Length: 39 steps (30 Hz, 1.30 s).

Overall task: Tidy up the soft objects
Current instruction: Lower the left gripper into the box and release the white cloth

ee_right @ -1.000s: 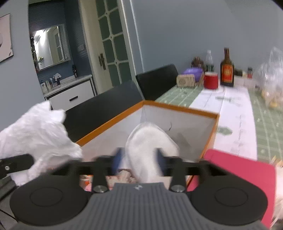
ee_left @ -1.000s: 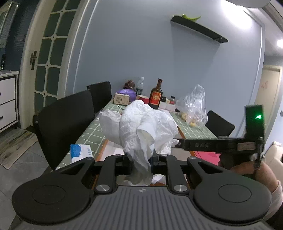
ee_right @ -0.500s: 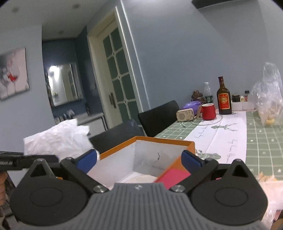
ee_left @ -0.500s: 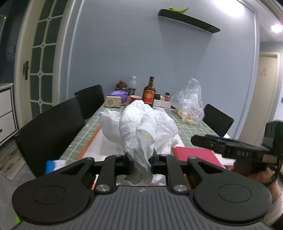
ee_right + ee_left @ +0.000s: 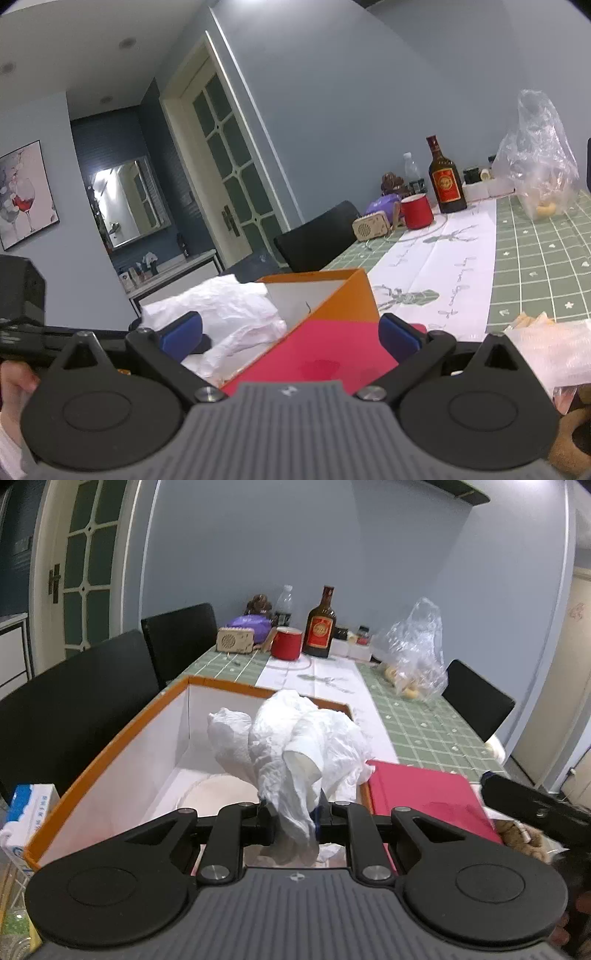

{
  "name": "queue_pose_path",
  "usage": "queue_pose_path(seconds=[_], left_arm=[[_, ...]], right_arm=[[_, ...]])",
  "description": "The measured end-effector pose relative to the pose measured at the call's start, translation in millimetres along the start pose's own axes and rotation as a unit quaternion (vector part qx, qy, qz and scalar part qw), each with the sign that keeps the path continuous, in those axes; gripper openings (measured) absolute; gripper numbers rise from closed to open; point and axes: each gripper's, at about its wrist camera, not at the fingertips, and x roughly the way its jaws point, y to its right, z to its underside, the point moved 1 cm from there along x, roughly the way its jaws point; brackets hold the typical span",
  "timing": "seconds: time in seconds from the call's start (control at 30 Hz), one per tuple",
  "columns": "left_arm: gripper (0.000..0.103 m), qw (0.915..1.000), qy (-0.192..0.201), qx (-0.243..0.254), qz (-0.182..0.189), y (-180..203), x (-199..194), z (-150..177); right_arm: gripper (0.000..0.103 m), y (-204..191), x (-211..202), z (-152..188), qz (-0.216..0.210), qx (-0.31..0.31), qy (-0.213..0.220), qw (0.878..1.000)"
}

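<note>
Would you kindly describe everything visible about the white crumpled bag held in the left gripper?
The white crumpled bag looks like thin, wrinkled plastic film, bunched into several puffy lobes. Its lower end is gathered into a narrow neck pinched by the shut left gripper, with a short tail hanging below. It stands upright over the orange-rimmed box; whether it touches the box is unclear. The right wrist view shows it beside the box's corner.

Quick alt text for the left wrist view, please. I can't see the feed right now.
The left tool is shut on a crumpled white plastic bag, holding it above an open orange-rimmed box on a green checked table. A pink book lies right of the box.
</note>
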Motion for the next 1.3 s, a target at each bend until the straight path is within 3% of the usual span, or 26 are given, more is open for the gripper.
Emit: queue_pose_path(seconds=[0.2,0.4,0.43,0.5,0.53,0.57,0.77,0.9,1.07,1.3], left_arm=[[0.02,0.9994,-0.033,-0.001,-0.01,2.6,20.7,7.5],[0.023,0.999,-0.04,0.008,-0.016,8.8,25.3,14.8],[0.031,0.9991,-0.04,0.003,-0.015,7.9,24.9,15.0],[0.058,0.9993,-0.029,-0.009,-0.021,7.1,23.0,14.9],[0.088,0.9995,-0.02,-0.009,-0.023,7.1,20.5,14.9],[0.102,0.9997,-0.006,-0.008,-0.024,7.7,17.3,14.6],[0.102,0.9952,0.039,0.042,-0.079,23.7,-1.7,13.2],[0.102,0.9917,0.071,0.027,-0.104,29.5,-14.8,7.1],[0.102,0.9919,0.086,0.028,-0.089,36.5,-30.9,-5.0],[0.102,0.99,0.107,0.077,-0.05,69.9,-41.8,-28.0]], right_arm=[[0.1,8.2,-3.5,-0.6,0.009,0.016,0.009,1.0],[0.1,10.8,-11.6,-2.3,0.003,0.029,0.025,0.999],[0.1,11.2,-12.1,-2.4,0.004,0.03,0.025,0.999],[0.1,12.6,-12.4,-3.0,0.007,0.032,0.026,0.999],[0.1,12.9,-12.5,-2.8,0.01,0.032,0.026,0.999],[0.1,12.8,-12.8,-2.8,0.013,0.031,0.026,0.999],[0.1,11.5,-15.6,-2.6,0.013,0.03,0.029,0.999],[0.1,14.4,-19.2,-4.8,0.023,0.035,0.032,0.999],[0.1,15.5,-38.4,-13.0,0.034,0.047,0.054,0.997],[0.1,18.8,-75.4,-26.9,0.079,0.025,0.095,0.992]])
